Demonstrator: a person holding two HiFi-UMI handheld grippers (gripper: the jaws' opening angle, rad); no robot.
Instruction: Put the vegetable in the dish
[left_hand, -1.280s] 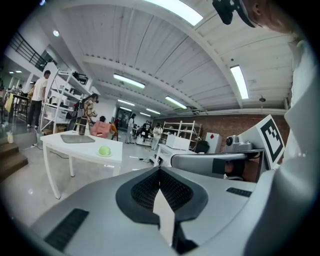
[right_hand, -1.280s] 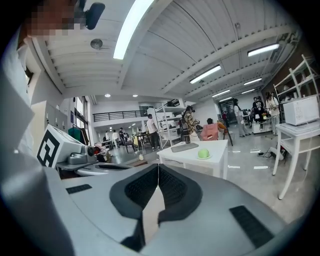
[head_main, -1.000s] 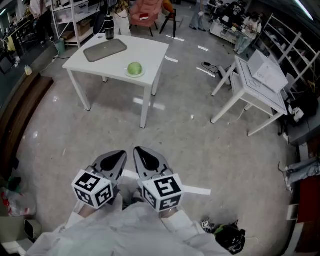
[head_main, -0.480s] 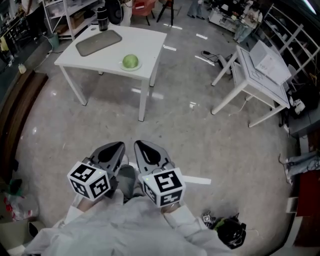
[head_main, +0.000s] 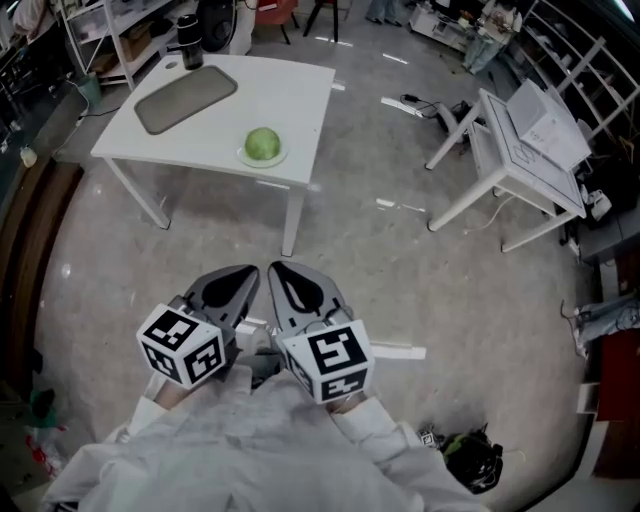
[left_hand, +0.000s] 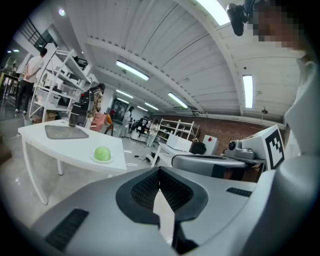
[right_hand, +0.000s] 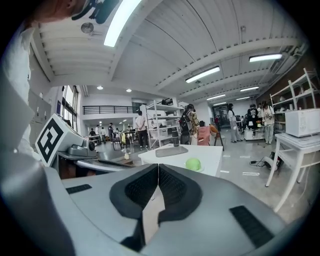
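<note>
White-topped desk (head_main: 300, 90) stands in the upper left of the head view. On it a round green vegetable (head_main: 263, 142) sits on a small pale dish (head_main: 245, 158), close to the desk's near edge and toward its right corner. A flat grey mat (head_main: 186, 98) lies farther back on the same desk, well apart from the dish. A dark cup (head_main: 189, 55) stands upright just beyond the mat at the far left corner.

Low in the centre of the frame, a person in white sleeves (head_main: 250, 450) holds the left gripper (head_main: 240, 280) and the right gripper (head_main: 282, 280) side by side, just apart from each other. Both are over the grey floor (head_main: 400, 270) and well short of the desk. Each carries its cube of square markers at the rear. Both point toward the desk.

Each gripper's own view shows its jaws pressed together at the tips with nothing between them. In both views the vegetable appears small and distant on the desk, above and beyond the closed jaws.

A second white desk (head_main: 500, 150) stands at the right of the head view, at an angle to the first. A strip of white tape (head_main: 395, 351) lies on the floor just right of the right gripper. A dark bundle (head_main: 470, 458) sits at the lower right; what it is cannot be made out.
</note>
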